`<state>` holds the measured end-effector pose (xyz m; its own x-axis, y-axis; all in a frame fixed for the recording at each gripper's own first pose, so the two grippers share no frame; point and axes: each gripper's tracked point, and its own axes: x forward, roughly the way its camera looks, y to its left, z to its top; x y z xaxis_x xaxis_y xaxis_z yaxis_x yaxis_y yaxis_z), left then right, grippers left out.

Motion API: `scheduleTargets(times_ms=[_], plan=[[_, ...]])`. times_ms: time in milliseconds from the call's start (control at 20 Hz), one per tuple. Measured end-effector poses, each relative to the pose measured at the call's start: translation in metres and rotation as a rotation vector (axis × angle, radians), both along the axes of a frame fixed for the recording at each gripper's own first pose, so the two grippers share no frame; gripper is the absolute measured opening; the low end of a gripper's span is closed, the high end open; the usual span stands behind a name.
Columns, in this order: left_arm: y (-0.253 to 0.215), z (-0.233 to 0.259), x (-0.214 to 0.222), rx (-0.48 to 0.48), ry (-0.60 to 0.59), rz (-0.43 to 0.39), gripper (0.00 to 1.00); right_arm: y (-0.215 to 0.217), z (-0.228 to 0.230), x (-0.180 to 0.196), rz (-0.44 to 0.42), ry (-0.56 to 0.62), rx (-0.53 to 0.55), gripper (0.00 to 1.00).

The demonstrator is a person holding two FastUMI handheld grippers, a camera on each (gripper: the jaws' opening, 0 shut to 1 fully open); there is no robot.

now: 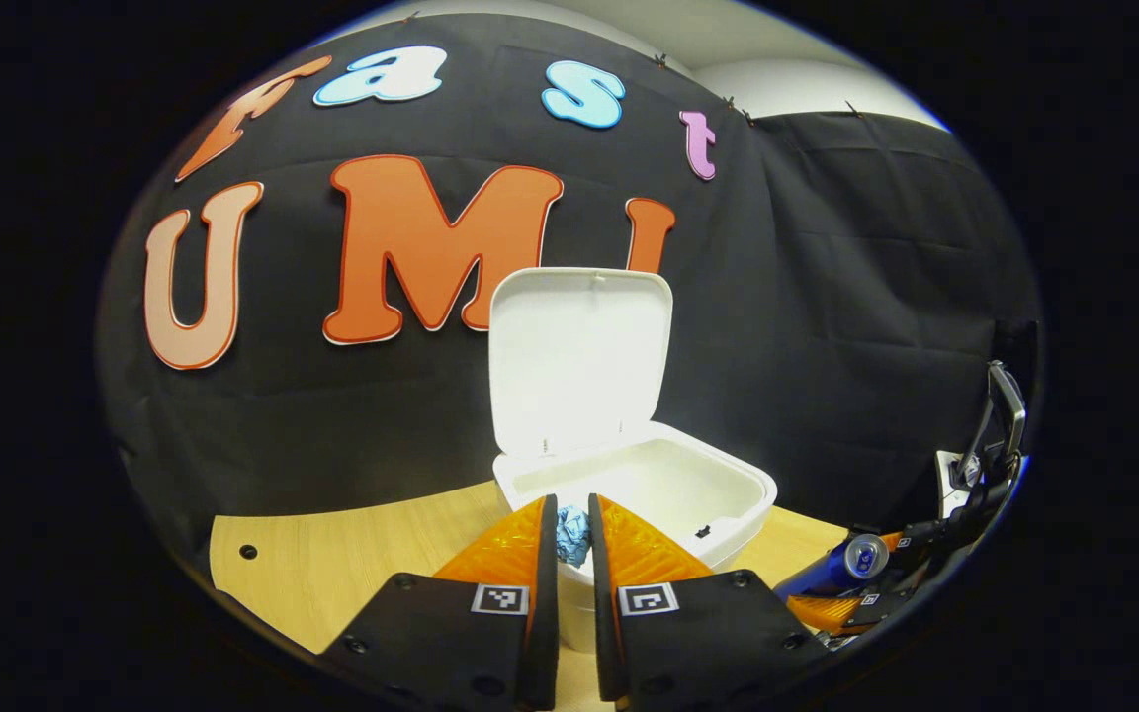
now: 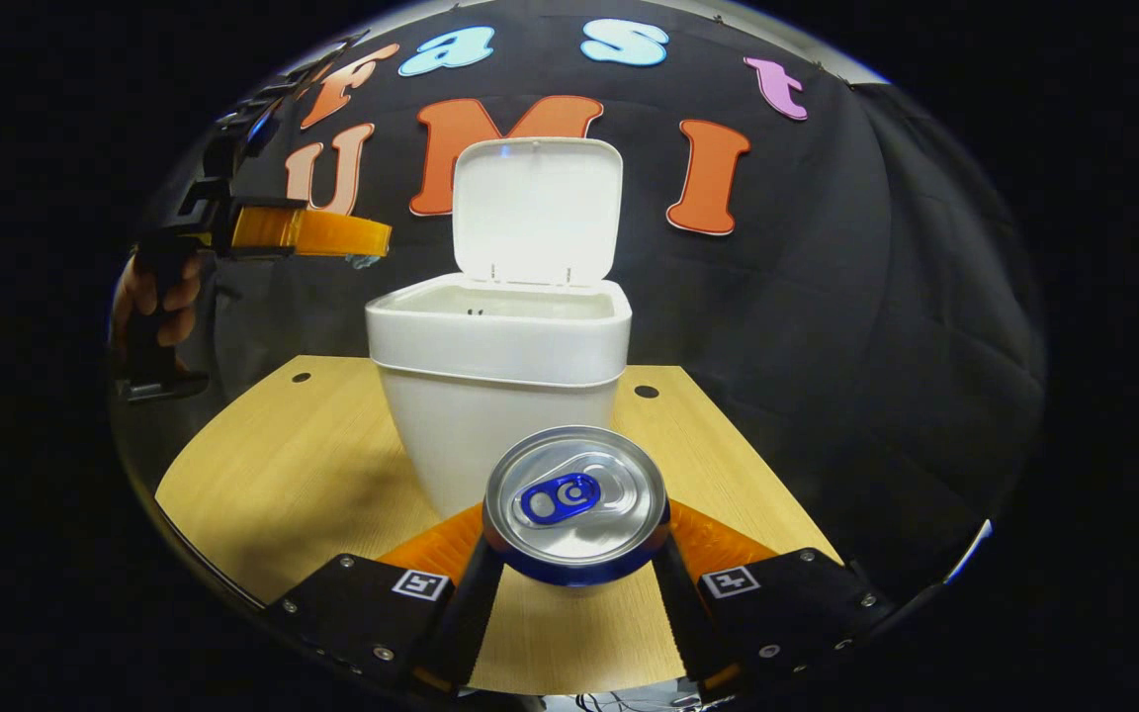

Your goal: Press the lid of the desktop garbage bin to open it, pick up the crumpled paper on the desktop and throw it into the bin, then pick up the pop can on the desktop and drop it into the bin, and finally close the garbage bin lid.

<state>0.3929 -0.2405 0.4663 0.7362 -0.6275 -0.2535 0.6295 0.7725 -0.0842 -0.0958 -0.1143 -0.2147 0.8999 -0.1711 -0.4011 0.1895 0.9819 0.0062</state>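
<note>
Paper-drop step: left gripper (image 1: 572,554) jaws clamp the crumpled blue paper ball (image 1: 572,535) at lower centre, over the open white plastic bin (image 1: 728,494); next they must part. Right gripper (image 2: 574,554) jaws grip the blue aluminium pop can (image 2: 576,504) above the wooden counter (image 2: 263,475).

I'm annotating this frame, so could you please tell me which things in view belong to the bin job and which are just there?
Part of the job:
- garbage bin, lid open
- crumpled paper in the left gripper
- pop can in the right gripper

Just there:
- wooden desktop
- holes in the desktop
</note>
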Motion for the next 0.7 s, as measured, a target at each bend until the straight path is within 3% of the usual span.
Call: scheduleTargets(times_ms=[700], plan=[[-0.033,-0.035,0.001,0.044,0.056,-0.017,0.28,-0.031,0.039,0.017,-0.002,-0.061,-0.01,0.78]])
